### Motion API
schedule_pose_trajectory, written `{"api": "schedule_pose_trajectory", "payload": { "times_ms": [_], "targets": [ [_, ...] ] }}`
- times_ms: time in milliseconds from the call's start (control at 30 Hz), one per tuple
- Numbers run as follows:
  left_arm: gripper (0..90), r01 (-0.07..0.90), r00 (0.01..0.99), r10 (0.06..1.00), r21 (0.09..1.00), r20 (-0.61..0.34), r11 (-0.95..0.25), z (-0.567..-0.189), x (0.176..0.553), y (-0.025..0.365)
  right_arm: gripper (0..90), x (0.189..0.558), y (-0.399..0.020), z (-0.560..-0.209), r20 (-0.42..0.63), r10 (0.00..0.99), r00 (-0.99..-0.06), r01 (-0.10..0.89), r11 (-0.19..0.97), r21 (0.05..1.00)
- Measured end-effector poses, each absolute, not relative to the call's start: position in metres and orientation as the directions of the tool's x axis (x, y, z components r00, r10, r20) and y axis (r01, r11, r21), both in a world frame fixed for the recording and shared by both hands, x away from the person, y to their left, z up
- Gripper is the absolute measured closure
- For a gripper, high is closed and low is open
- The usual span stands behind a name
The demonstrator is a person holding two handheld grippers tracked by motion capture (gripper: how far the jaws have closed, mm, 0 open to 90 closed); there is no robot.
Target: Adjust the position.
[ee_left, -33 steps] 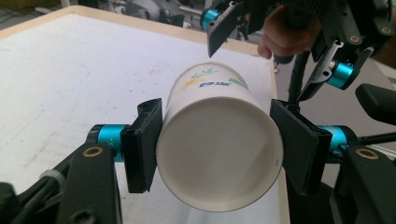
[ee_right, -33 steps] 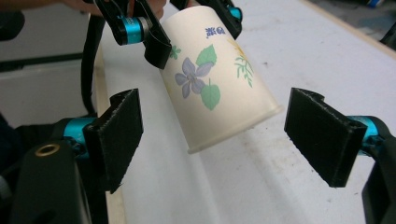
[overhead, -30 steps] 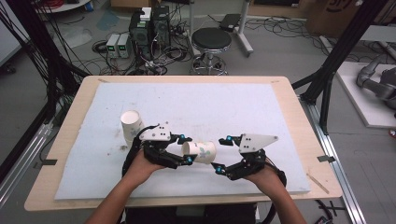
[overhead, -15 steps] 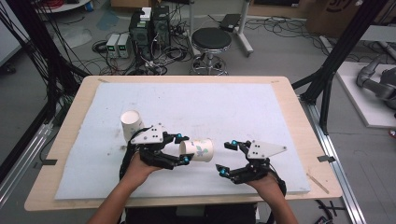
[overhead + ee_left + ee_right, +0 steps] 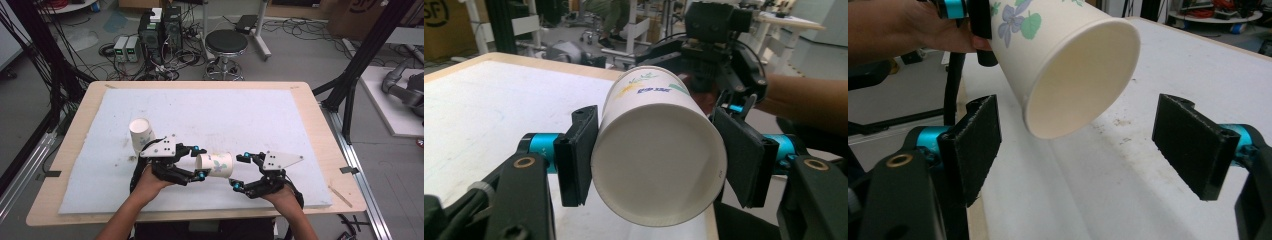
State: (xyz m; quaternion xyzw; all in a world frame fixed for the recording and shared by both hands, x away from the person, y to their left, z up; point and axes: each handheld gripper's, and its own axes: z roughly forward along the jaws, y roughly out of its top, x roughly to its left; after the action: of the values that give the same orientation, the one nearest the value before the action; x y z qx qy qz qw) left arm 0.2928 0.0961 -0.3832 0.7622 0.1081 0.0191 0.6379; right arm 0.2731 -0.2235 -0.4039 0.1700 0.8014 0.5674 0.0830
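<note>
The white paper cup printed with purple flowers and green leaves (image 5: 216, 164) lies on its side in the air just above the pale blue-white foam mat (image 5: 250, 115), near the mat's front edge at about 6 o'clock from its centre. In the left gripper view the cup (image 5: 659, 160) sits between the two black pads (image 5: 579, 155), both pressed against its wall near the closed bottom, which faces that camera: the left gripper (image 5: 199, 162) is clamped on the cup. The cup's open mouth points toward 3 o'clock, at the right gripper (image 5: 241, 171).

In the right gripper view the cup's open rim (image 5: 1080, 80) hangs at about 11 o'clock, between and beyond the two black pads (image 5: 975, 145), which stand wide apart and touch nothing; the right gripper (image 5: 1083, 150) holds nothing. In the high view it is just beside the cup's mouth, at the cup's 4 o'clock.

A second white paper cup (image 5: 141, 135) stands upside down on the mat at about 10 o'clock from the held cup, near the left gripper's grey plate. The mat rests on a light wooden table (image 5: 75, 130). Beyond the table's far edge, at 12 o'clock, stands a round black stool (image 5: 227, 42) on the grey floor.
</note>
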Motion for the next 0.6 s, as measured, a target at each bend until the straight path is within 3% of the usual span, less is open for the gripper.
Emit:
{"api": "schedule_pose_trajectory", "payload": {
  "times_ms": [600],
  "targets": [
    [37.2,0.137,0.988,0.084,0.982,-0.126,-0.133,-0.3828,0.2902,0.092,20.8,0.2802,-0.2171,-0.4057,0.13,0.229,-0.965,0.187,0.249,0.95]
  ]
}}
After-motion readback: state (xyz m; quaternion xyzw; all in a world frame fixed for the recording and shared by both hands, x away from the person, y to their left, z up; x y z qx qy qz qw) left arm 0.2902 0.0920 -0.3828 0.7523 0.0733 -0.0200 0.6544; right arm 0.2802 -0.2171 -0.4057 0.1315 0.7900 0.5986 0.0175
